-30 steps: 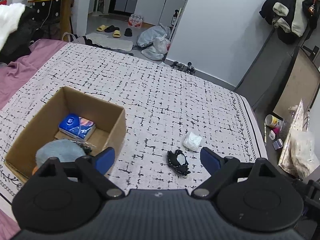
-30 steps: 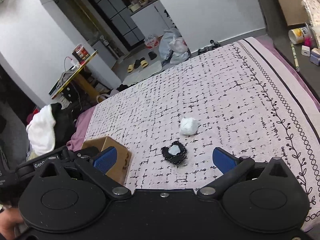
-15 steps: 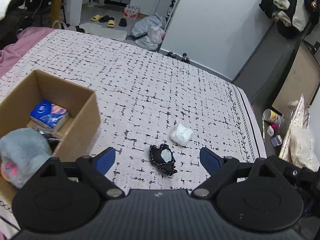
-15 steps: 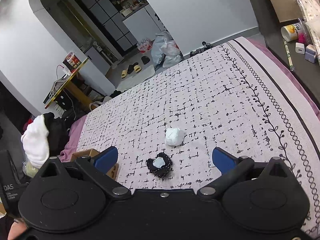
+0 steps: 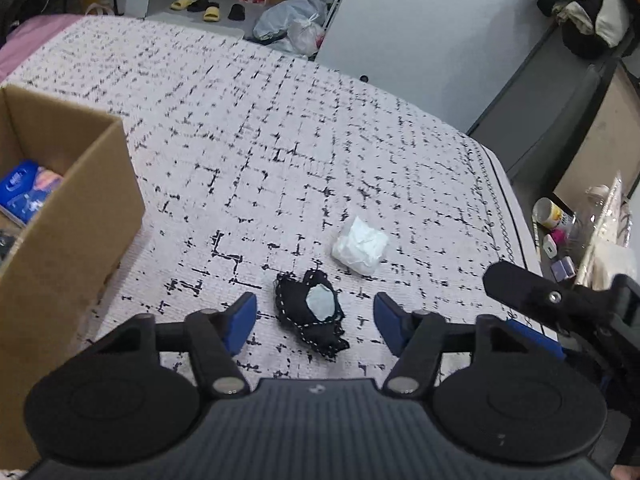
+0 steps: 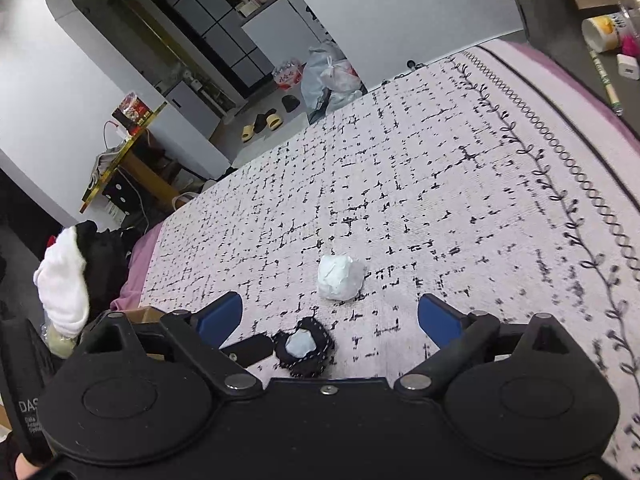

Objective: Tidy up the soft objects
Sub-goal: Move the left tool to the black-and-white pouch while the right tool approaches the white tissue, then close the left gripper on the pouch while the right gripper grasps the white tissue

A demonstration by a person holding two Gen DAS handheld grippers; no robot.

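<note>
Cardboard box holding blue packet, perhaps tissues, left gripper closing astride black pouch, untouched

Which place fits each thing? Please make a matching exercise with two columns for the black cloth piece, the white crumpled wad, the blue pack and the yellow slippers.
Things:
1. black cloth piece
2. white crumpled wad
3. blue pack
4. yellow slippers

Places:
A. inside the cardboard box
B. on the floor beyond the bed
C. on the bed cover, between the fingers of the left claw
D. on the bed cover, just beyond the black piece

Pairs: 1-C, 2-D, 3-A, 4-B
</note>
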